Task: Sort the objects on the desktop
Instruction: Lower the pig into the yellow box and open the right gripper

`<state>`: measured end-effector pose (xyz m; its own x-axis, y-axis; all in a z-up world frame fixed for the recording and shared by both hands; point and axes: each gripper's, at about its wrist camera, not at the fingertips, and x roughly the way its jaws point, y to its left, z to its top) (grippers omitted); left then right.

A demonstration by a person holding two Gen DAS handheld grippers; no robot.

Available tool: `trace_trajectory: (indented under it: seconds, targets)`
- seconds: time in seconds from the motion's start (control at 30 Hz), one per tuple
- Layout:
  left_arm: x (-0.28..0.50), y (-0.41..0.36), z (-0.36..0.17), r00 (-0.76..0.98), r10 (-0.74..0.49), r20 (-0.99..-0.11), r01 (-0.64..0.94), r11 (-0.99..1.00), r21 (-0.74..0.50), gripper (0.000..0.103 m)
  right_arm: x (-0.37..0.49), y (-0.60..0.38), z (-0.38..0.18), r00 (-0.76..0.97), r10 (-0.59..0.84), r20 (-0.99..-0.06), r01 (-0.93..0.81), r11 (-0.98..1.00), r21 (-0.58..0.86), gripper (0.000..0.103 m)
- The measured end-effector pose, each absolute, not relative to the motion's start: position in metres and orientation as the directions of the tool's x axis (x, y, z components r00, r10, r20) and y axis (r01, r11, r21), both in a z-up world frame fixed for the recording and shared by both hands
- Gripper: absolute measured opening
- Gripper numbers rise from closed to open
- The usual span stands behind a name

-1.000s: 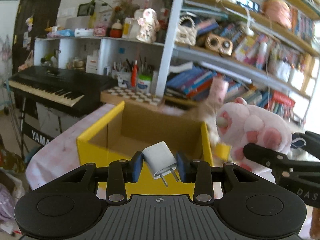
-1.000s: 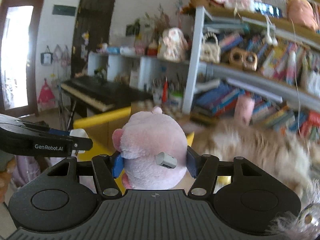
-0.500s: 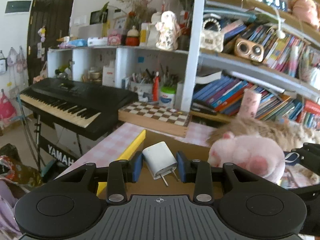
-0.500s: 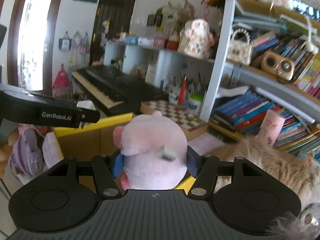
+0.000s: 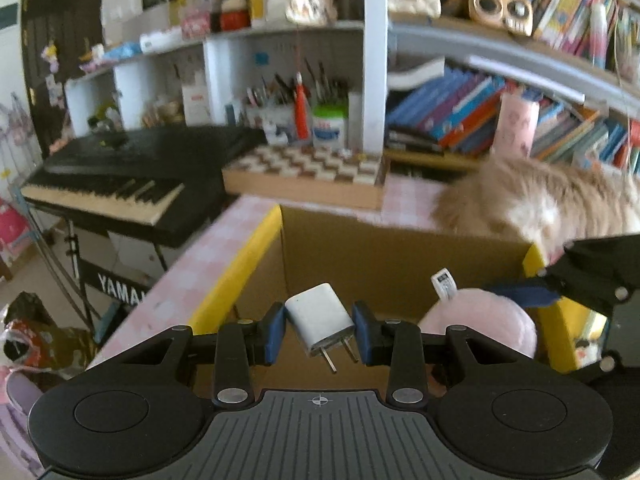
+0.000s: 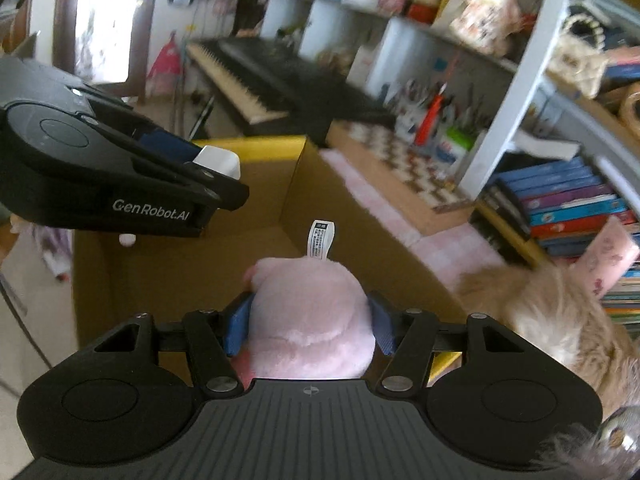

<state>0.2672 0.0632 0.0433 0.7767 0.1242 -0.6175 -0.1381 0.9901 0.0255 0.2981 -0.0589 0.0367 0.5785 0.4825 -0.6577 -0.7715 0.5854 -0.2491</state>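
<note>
Cardboard forms the largest thing here, a box (image 5: 372,252) with yellow outer walls, open at the top, standing on the pink-checked bench (image 5: 188,276); in the left wrist view its cavity fills the centre and runs toward 3 o'clock. A pink plush (image 6: 308,316) is clamped between the jaws of the right gripper (image 6: 308,322), its white tag upright at 12 o'clock, and it is held over the open cavity. A white charger (image 5: 320,318), prongs pointing toward 6 o'clock, is pinched narrowly in the left gripper (image 5: 320,330), above the box's near corner, with the plush at its 3 o'clock.

The step in hand is judged to be dropping both items into the box. It would be done well if each gripper were carried clear of the walls and lowered toward the floor before the jaws are parted; the charger is best let go apart from the plush, so that neither gripper is struck by the other.

Against the earlier frames, the box is now seen from above, its inside exposed, where its front wall was faced before. Both grippers have tipped downward and come over the opening. Neither grip has changed.
</note>
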Motion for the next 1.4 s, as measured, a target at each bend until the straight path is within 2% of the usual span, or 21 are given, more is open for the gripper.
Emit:
trace_trajectory:
  seconds: [0.13, 0.37, 0.47, 0.53, 0.57, 0.7, 0.8, 0.83, 0.97, 1.03, 1.4]
  targets:
    - [0.273, 0.063, 0.034, 0.755, 0.129, -0.643, -0.136, 0.990, 0.038, 0.035, 0.311, -0.052, 0.024, 0.543, 0.452, -0.708, -0.790, 0.562, -0.247, 0.057]
    - [0.278, 0.061, 0.030, 0.748, 0.120, -0.652, -0.126, 0.991, 0.038, 0.035, 0.321, -0.044, 0.020, 0.531, 0.442, -0.723, -0.799, 0.546, -0.253, 0.058]
    - [0.276, 0.058, 0.030, 0.757, 0.115, -0.643, -0.115, 0.993, 0.042, 0.039, 0.322, -0.040, 0.020, 0.531, 0.441, -0.724, -0.801, 0.540, -0.258, 0.058]
    - [0.272, 0.058, 0.032, 0.765, 0.115, -0.633, -0.116, 0.992, 0.040, 0.049, 0.324, -0.039, 0.020, 0.532, 0.440, -0.723, -0.799, 0.543, -0.258, 0.059]
    - [0.270, 0.058, 0.033, 0.770, 0.113, -0.628, -0.117, 0.992, 0.035, 0.051, 0.325, -0.039, 0.020, 0.535, 0.440, -0.721, -0.797, 0.546, -0.259, 0.062]
    - [0.260, 0.061, 0.038, 0.783, 0.107, -0.613, -0.123, 0.992, 0.016, 0.065, 0.327, -0.043, 0.021, 0.558, 0.441, -0.703, -0.782, 0.564, -0.266, 0.070]
    - [0.253, 0.063, 0.042, 0.792, 0.114, -0.600, -0.129, 0.991, 0.017, 0.070, 0.325, -0.049, 0.027, 0.576, 0.444, -0.686, -0.761, 0.598, -0.252, 0.082]
    - [0.251, 0.063, 0.044, 0.794, 0.115, -0.597, -0.132, 0.991, 0.015, 0.075, 0.324, -0.051, 0.029, 0.586, 0.446, -0.677, -0.753, 0.607, -0.252, 0.082]
    - [0.239, 0.061, 0.052, 0.815, 0.116, -0.568, -0.126, 0.992, 0.021, 0.077, 0.314, -0.063, 0.038, 0.615, 0.456, -0.643, -0.722, 0.653, -0.228, 0.084]
    - [0.230, 0.058, 0.057, 0.829, 0.114, -0.547, -0.120, 0.992, 0.026, 0.081, 0.309, -0.068, 0.042, 0.638, 0.450, -0.625, -0.698, 0.680, -0.223, 0.084]
    - [0.186, 0.049, 0.076, 0.875, 0.074, -0.478, -0.083, 0.997, 0.001, 0.085, 0.272, -0.102, 0.068, 0.759, 0.376, -0.531, -0.528, 0.833, -0.166, 0.084]
